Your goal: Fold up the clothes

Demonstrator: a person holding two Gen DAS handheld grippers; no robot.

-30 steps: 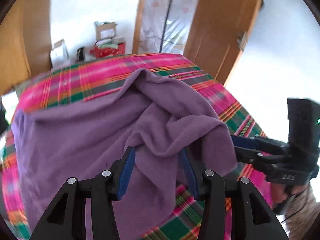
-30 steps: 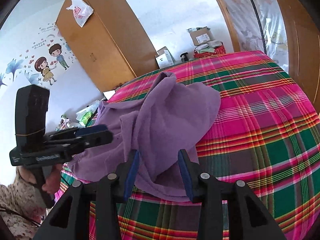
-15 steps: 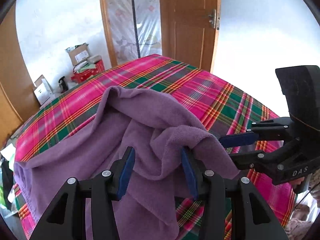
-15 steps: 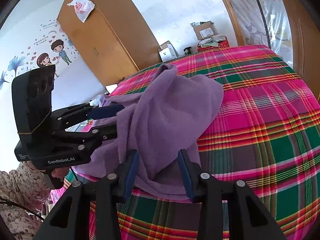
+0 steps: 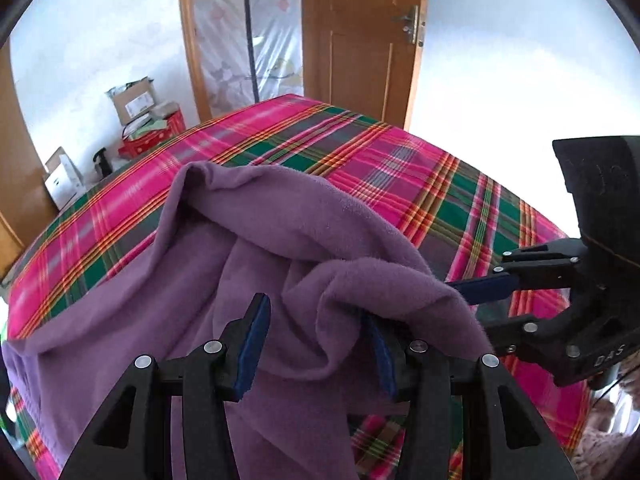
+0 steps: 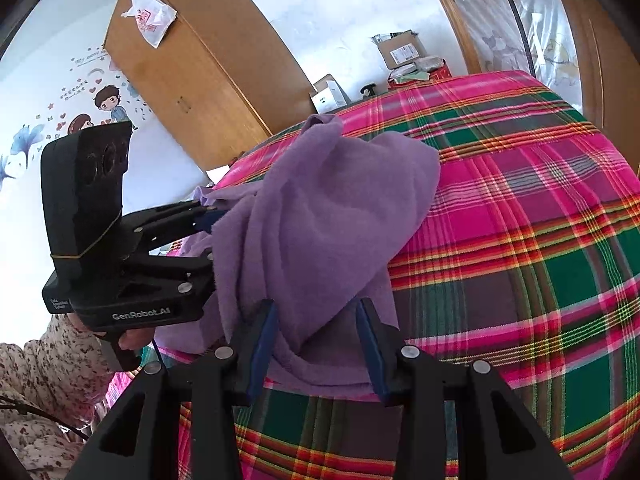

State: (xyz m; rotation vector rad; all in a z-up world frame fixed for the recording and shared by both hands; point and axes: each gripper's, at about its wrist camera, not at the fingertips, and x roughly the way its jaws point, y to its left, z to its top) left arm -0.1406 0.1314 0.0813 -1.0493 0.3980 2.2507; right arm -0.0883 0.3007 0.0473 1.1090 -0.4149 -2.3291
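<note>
Purple cloth (image 5: 280, 240) lying bunched across plaid bedspread (image 5: 440, 184), filling centre and lower left of left wrist frame. Left gripper (image 5: 316, 344) sitting wide open, fold draping over right finger (image 5: 380, 356), nothing pinched. Right gripper (image 6: 316, 344) also gaping wide, cloth hanging loose between fingers. Wardrobe (image 6: 208, 80) showing upper left in right wrist frame.

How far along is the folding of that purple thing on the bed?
Barely begun. Done: no neat fold shows; the purple garment lies rumpled on the plaid bedspread. In hand: both the left gripper and right gripper are open, with cloth bunched between their fingers. Left: gripping, flattening it out and all the folds.
</note>
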